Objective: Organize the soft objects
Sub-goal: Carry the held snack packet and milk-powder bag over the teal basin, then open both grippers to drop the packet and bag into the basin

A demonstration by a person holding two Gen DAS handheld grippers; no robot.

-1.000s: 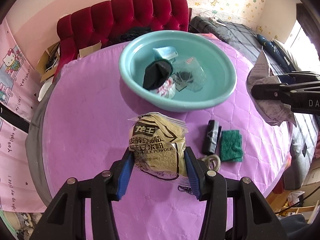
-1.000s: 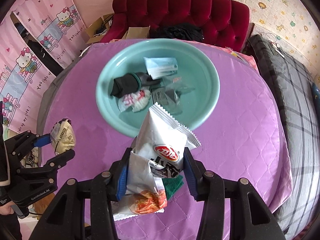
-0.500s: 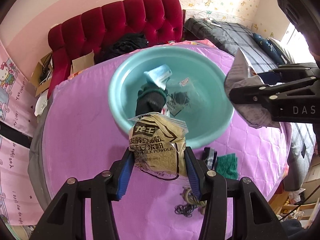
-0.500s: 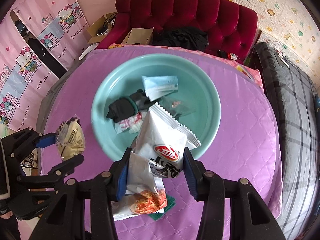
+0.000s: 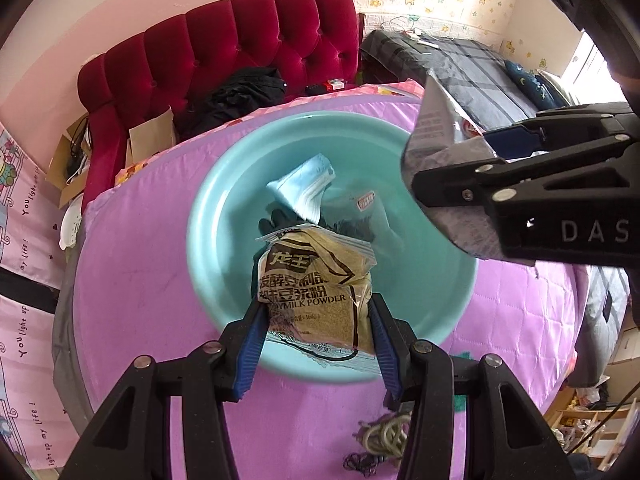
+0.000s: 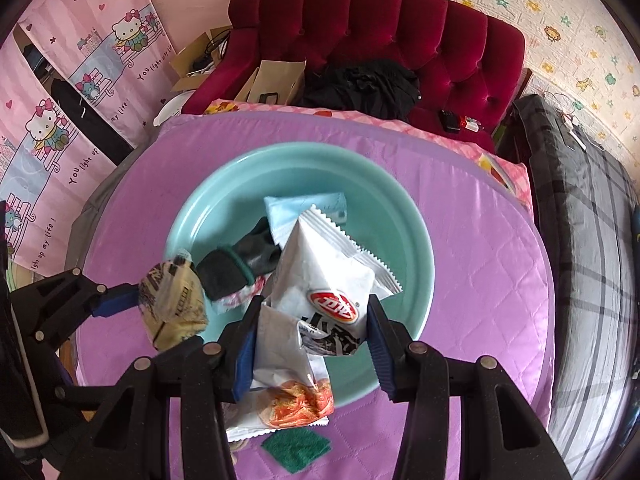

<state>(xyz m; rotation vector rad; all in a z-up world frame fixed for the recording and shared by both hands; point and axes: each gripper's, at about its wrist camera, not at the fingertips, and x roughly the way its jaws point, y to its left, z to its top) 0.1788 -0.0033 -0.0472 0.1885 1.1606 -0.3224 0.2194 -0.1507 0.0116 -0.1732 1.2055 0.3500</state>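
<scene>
Both tongs are loaded over the teal basin [image 5: 208, 264] on the purple worktop [image 5: 132, 280]. The left tongs [image 5: 316, 324] pinch a soymilk powder pouch [image 5: 316, 284], bottom centre of frame, above the basin's near rim. The right tongs [image 6: 310, 332] clamp a white snack bag [image 6: 328, 280], long axis tilting toward upper centre, further over the bowl, so I'd guess it drops first.
</scene>
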